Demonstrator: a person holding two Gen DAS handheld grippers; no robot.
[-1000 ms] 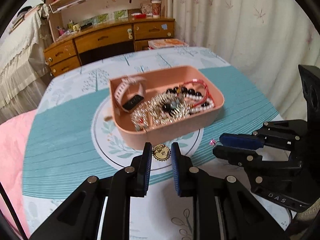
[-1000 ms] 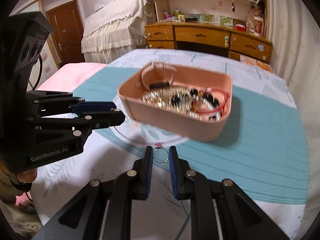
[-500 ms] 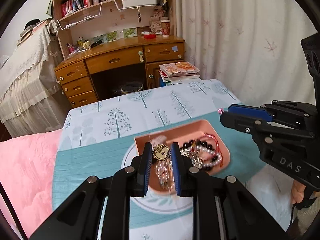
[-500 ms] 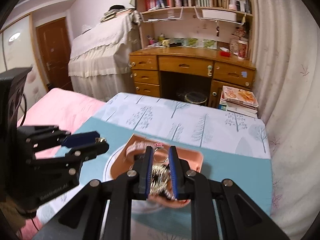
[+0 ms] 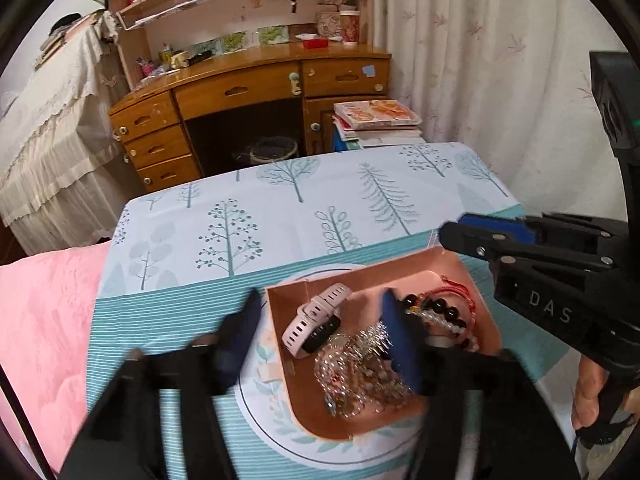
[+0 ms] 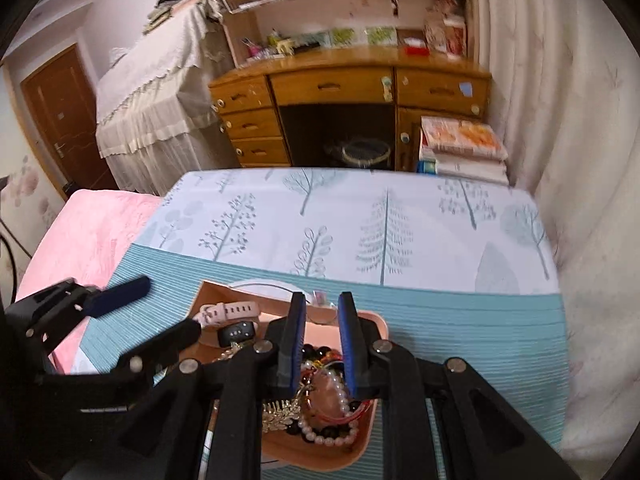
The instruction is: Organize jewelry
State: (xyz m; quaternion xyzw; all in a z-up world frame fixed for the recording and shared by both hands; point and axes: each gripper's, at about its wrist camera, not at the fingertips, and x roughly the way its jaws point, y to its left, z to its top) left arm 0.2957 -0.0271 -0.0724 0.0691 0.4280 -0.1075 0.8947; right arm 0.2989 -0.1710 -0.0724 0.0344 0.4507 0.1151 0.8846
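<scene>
Left gripper (image 5: 316, 328) has sprung wide apart since half a second ago, and the gold pendant it pinched is gone, presumably into the tray (image 5: 360, 428). Right gripper (image 6: 319, 312) hovers over the far rim, fingers narrow, ring (image 6: 320, 298) barely visible between them; whether it's clamped, I cannot tell. Best centre it over the tray, then part the fingers.

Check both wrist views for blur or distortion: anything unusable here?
Left wrist view: its own left gripper is heavily motion-smeared, while the pink tray stays fairly sharp. Right wrist view: mild blur overall, right gripper crisp. Both show strong fisheye bending and dark corners.
</scene>
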